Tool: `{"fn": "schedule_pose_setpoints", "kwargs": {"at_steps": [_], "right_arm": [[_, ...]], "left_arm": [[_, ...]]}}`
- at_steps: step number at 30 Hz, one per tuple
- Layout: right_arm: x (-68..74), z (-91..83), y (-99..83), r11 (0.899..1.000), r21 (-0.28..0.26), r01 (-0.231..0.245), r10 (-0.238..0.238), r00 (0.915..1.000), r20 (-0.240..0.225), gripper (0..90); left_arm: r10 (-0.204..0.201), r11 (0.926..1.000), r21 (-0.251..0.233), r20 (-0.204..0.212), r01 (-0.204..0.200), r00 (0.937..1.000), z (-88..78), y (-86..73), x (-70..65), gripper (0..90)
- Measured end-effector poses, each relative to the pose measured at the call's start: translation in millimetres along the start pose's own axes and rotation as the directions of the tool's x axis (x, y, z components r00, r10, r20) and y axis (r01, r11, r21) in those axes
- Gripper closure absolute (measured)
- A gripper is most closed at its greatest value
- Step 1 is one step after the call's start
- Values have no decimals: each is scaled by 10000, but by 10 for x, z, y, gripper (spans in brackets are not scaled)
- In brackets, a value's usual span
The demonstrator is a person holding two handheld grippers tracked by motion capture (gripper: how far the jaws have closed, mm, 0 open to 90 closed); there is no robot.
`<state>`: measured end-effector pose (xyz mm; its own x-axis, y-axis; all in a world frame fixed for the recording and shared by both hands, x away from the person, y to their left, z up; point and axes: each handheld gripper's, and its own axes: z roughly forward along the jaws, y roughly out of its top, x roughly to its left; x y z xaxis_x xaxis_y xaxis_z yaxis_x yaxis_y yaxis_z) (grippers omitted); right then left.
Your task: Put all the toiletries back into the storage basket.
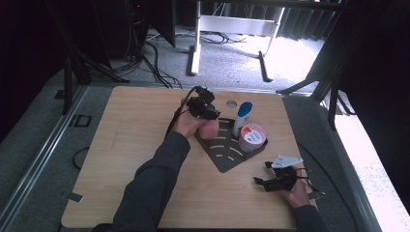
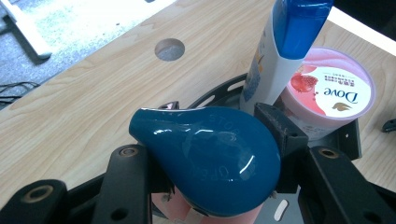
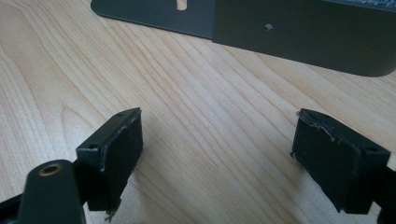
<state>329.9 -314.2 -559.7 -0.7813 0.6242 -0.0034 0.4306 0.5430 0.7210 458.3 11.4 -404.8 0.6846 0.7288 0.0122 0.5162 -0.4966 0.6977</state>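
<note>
Left gripper (image 2: 210, 163), seen along its own black jaws in the left gripper view, is clamped on a pink bottle with a teal teardrop cap (image 2: 210, 163): one pad presses each flank of the cap, whose pointed end aims up and to the left, away from the jaws. In the high view the same bottle (image 1: 210, 129) sits just below the gripper (image 1: 203, 107), over the near-left part of a dark fan-shaped tray (image 1: 227, 159) on the wooden table (image 1: 121, 145). Whether the bottle's base rests on the tray cannot be told. Just beyond the cap stand a white tube with a blue cap (image 2: 280, 51) and a pink Dove tub (image 2: 334, 93), the tube leaning against the tub. Right gripper (image 1: 270, 181) lies near the table's front right corner, well apart from the tray's contents; its jaws stand wide over bare wood.
</note>
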Motion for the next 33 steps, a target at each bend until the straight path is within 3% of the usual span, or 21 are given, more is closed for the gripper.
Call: {"fn": "schedule_pose_setpoints", "kwargs": {"at_steps": [33], "right_arm": [[0, 0, 0, 10000, -1, -4, 4, 10000, -5, 160]], "left_arm": [[3, 10000, 89, 72, -4, 10000, 208, 40, -72, 531]]}}
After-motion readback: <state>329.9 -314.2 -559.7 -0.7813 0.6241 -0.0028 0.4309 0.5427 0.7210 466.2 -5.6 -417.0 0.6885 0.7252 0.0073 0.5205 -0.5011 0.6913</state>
